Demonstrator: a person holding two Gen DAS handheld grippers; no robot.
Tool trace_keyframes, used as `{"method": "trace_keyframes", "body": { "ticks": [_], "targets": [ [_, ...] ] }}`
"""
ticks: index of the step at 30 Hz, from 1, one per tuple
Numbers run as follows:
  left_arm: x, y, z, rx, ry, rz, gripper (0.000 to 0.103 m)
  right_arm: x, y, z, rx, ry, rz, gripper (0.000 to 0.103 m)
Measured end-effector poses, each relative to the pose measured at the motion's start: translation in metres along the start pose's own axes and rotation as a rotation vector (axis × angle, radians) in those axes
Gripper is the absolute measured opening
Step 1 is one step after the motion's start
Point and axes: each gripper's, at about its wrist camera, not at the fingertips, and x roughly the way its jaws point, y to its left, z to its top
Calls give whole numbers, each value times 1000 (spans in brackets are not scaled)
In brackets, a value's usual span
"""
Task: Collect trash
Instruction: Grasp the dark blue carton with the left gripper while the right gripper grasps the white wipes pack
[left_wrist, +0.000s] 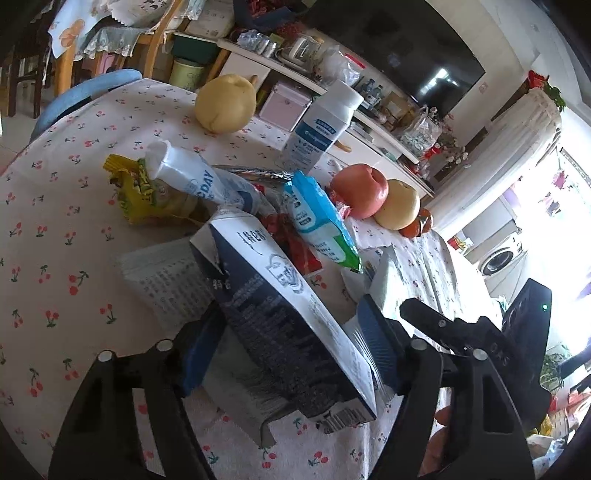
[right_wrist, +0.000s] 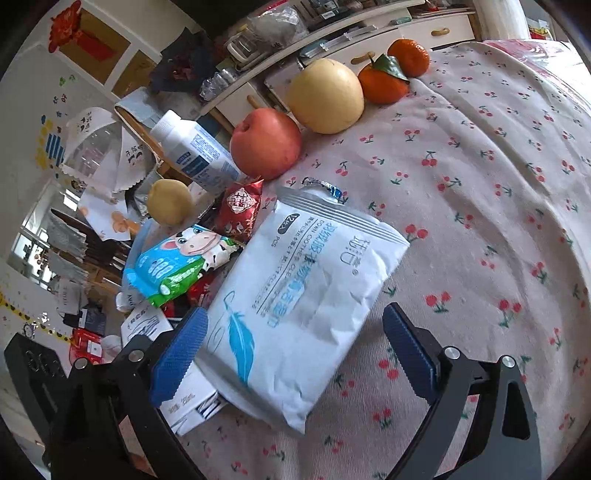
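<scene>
A flattened dark-blue and white carton (left_wrist: 288, 332) lies on the cherry-print tablecloth (left_wrist: 55, 229). My left gripper (left_wrist: 284, 349) straddles it: the right pad rests against its edge and the left pad stands slightly off it. In the right wrist view a white wipes packet with a blue feather (right_wrist: 295, 295) lies between the pads of my open right gripper (right_wrist: 295, 354). The left pad is at the packet's edge and the right pad is well clear. More wrappers are piled behind: a yellow one (left_wrist: 140, 192), a white one (left_wrist: 195, 177), a blue-green cow pack (right_wrist: 177, 266) and a red one (right_wrist: 240, 208).
Fruit stands along the far table edge: an apple (right_wrist: 266, 144), a pear (right_wrist: 325, 96) and two oranges (right_wrist: 384, 83). A white bottle (left_wrist: 321, 125) and another pear (left_wrist: 225, 103) are further back. A folded paper (left_wrist: 166, 280) lies left of the carton. Cluttered shelves stand beyond the table.
</scene>
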Motion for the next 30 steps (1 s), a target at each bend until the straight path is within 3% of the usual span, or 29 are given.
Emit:
{"method": "trace_keyframes", "body": {
  "ticks": [7, 15, 22, 30],
  "targets": [
    [-3, 9, 4, -37, -5, -2, 50, 12, 9, 9, -41, -17, -43, 95],
    [-10, 9, 3, -25, -2, -38, 46, 27, 33, 4, -225, -11, -145, 95],
    [-29, 15, 5, 21, 6, -57, 42, 34, 53, -6, -465, 61, -245, 95],
    [-43, 26, 0, 34, 19, -65, 42, 30, 47, -6, -482, 88, -268, 95]
  ]
}}
